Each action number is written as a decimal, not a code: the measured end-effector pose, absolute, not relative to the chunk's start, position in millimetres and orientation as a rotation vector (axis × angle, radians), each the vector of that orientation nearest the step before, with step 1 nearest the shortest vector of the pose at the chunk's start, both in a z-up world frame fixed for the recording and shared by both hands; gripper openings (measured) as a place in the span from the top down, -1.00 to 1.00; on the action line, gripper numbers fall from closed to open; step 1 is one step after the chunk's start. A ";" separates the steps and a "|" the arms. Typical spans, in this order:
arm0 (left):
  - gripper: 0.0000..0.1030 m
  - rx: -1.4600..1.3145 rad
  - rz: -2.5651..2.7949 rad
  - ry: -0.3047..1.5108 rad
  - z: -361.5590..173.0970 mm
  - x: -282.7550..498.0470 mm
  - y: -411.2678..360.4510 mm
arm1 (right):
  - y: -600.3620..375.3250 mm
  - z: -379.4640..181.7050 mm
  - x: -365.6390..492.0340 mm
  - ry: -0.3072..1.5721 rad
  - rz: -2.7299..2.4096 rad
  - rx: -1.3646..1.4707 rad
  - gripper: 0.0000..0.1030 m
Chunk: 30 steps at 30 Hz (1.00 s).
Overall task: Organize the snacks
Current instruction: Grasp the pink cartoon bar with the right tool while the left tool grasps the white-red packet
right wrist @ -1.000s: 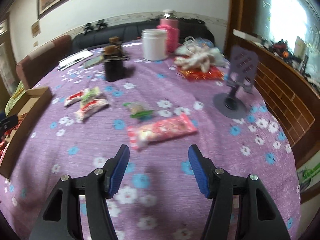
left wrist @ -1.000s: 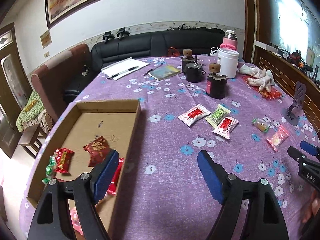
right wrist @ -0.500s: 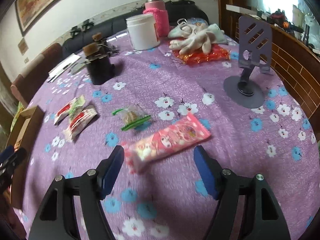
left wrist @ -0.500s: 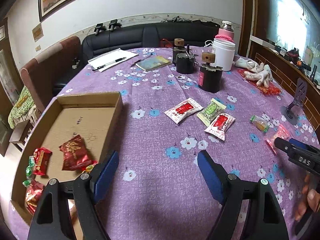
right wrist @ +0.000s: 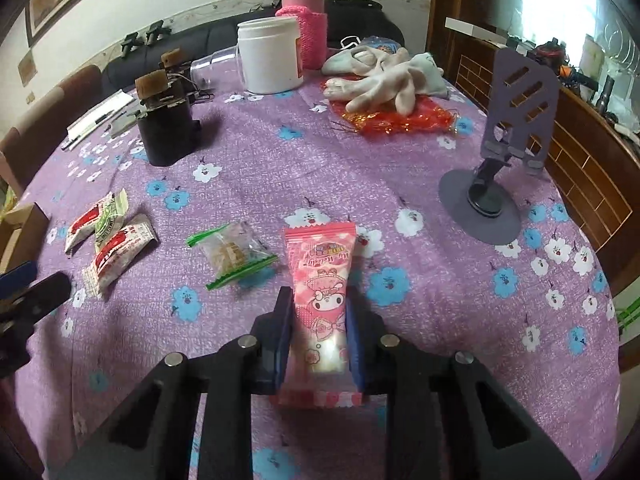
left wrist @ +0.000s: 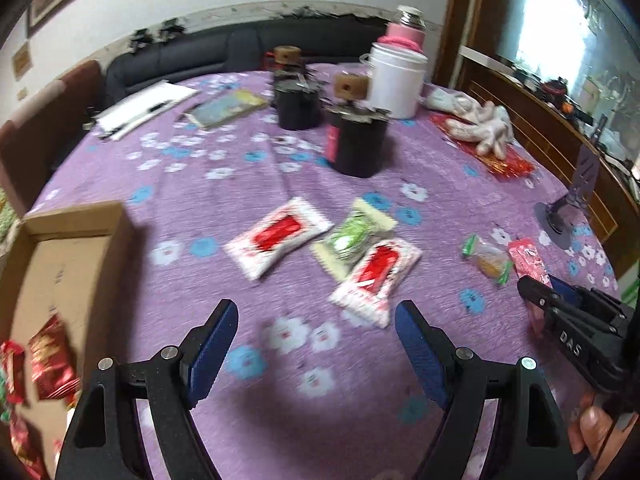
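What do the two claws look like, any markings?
Both match: black, grainy plastic frames with triangular cut-outs and silver screw heads at the joints. The fingers carry flat blue pads. The left claw shows no lettering; the right claw, seen from the side, has white "DAS" on its black body. No cables or sleeves visible.

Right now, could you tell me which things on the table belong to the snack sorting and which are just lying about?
Job: pink snack pack in right gripper; clear bag; red-and-white packets; green packet; cardboard box.

Lying about: white jar; gloves; phone stand; papers.
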<state>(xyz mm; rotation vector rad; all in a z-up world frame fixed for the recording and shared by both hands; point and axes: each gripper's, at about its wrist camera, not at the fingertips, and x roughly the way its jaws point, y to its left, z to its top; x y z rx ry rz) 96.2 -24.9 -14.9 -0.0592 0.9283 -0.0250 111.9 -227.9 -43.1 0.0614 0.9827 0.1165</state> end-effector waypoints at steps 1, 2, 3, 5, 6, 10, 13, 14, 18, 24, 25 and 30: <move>-0.63 -0.052 -0.038 0.930 -16.5 100.3 -27.9 | -230.3 -43.1 110.7 0.982 0.123 0.068 0.55; -0.63 -0.042 -0.039 0.931 -17.9 103.6 -30.3 | -233.3 -42.5 108.5 0.978 0.127 0.073 0.56; -0.63 -0.030 -0.042 0.939 -20.2 108.0 -33.4 | -236.6 -41.2 105.6 0.971 0.134 0.082 0.56; -0.63 -0.022 -0.056 0.950 -23.7 113.0 -37.1 | -241.2 -37.7 99.5 0.958 0.146 0.101 0.56; -0.63 -0.017 -0.059 0.956 -25.4 115.5 -39.1 | -243.6 -34.7 96.2 0.947 0.153 0.111 0.56; -0.63 -0.020 -0.088 0.968 -30.6 122.3 -45.6 | -249.6 -23.5 86.4 0.914 0.176 0.136 0.56; -0.63 -0.029 -0.116 0.979 -35.6 125.4 -51.2 | -253.8 -17.3 80.5 0.898 0.189 0.154 0.56; -0.63 -0.019 -0.119 0.973 -35.6 126.1 -54.4 | -255.4 -15.3 78.2 0.892 0.193 0.160 0.56; -0.62 -0.013 -0.159 0.972 -35.4 131.8 -66.7 | -259.6 -12.4 73.2 0.882 0.196 0.175 0.56; 0.10 0.047 -0.160 0.953 -34.7 141.6 -76.8 | -263.1 -15.0 67.2 0.882 0.205 0.188 0.56; 0.22 0.055 -0.160 0.957 -34.0 143.3 -75.6 | -263.7 -15.5 66.3 0.882 0.206 0.190 0.56; 0.40 0.050 -0.174 0.961 -32.9 140.1 -68.7 | -264.8 -16.4 64.4 0.881 0.212 0.207 0.56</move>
